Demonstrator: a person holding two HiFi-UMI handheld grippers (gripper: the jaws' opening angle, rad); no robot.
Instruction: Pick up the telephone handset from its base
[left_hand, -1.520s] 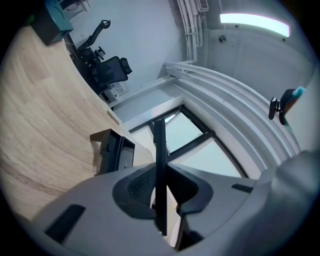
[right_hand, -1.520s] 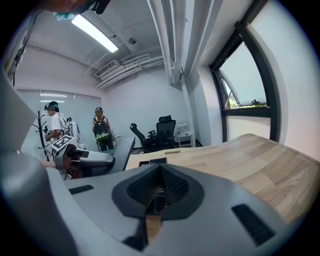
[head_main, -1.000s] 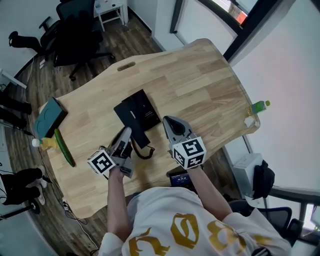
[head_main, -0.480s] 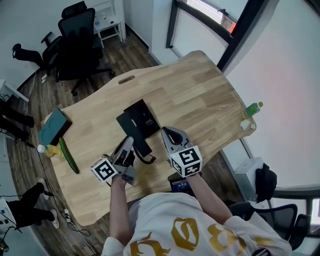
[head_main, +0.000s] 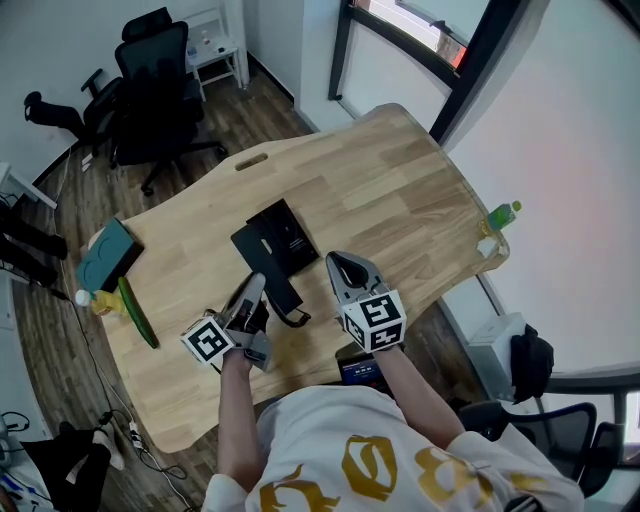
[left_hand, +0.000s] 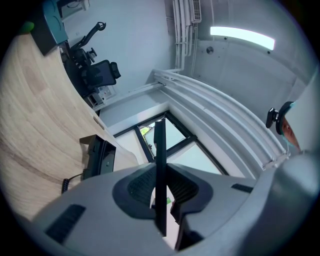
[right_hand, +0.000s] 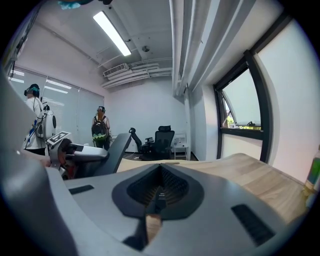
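Observation:
The black telephone base (head_main: 283, 232) lies mid-table on the wooden desk (head_main: 400, 190). My left gripper (head_main: 258, 287) is shut on the black handset (head_main: 281, 293), which sits just in front of the base with its coiled cord (head_main: 297, 319) trailing below. In the left gripper view the handset (left_hand: 160, 150) shows edge-on as a thin dark bar clamped between the jaws, with the base (left_hand: 97, 159) beyond. In the right gripper view the handset (right_hand: 112, 152) slants up from the left gripper (right_hand: 67, 150). My right gripper (head_main: 346, 263) hovers to the right of the handset, shut and holding nothing (right_hand: 159, 192).
A teal box (head_main: 104, 252), a yellow bottle (head_main: 93, 299) and a long green item (head_main: 133, 313) lie at the desk's left end. A green bottle (head_main: 503, 214) stands at the right edge. A dark device (head_main: 358, 366) sits below the near edge. Office chairs (head_main: 150, 80) stand behind. People (right_hand: 100, 129) stand far off.
The left gripper keeps its grip on the handset and both grippers stay almost where they were. The head view has shifted a little.

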